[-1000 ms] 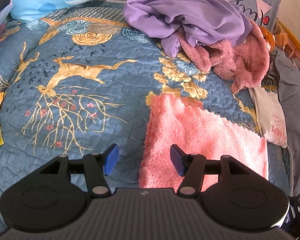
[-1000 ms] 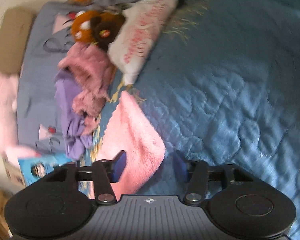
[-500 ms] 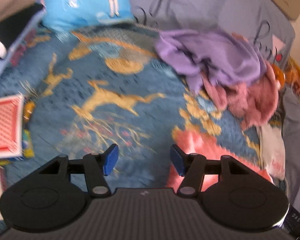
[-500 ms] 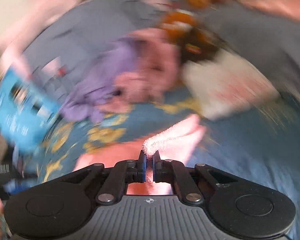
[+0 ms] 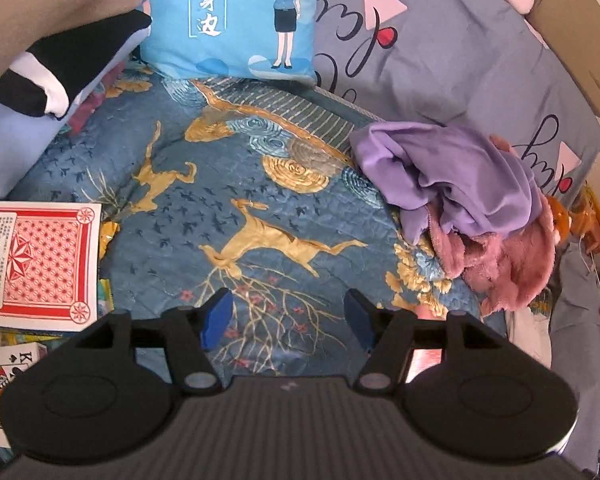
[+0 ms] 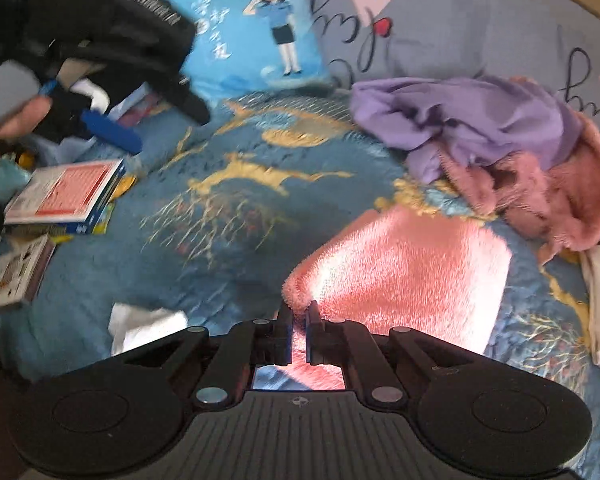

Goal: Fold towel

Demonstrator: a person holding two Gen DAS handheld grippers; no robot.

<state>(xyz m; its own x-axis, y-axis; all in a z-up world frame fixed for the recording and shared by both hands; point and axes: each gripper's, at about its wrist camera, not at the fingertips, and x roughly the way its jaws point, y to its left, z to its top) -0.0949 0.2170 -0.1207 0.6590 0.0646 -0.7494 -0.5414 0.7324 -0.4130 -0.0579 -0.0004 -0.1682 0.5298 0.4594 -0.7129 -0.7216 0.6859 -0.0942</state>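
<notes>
Right wrist: right gripper [image 6: 299, 312] pinches pink towel [image 6: 404, 272] corner; left gripper [image 5: 288, 320] gapes empty.

Home bedroom: bed with quilted blue bedspread [image 5: 260, 200], cartoon pillow [image 5: 236, 20], loose clothes [image 5: 460, 172], card boxes [image 5: 36, 260]

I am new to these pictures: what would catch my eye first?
The fluffy pink towel glows in front of the right gripper, which is shut on its corner. Behind it, on the right, a crumpled purple garment lies on the blue quilt with golden deer. The left gripper is open.
</notes>
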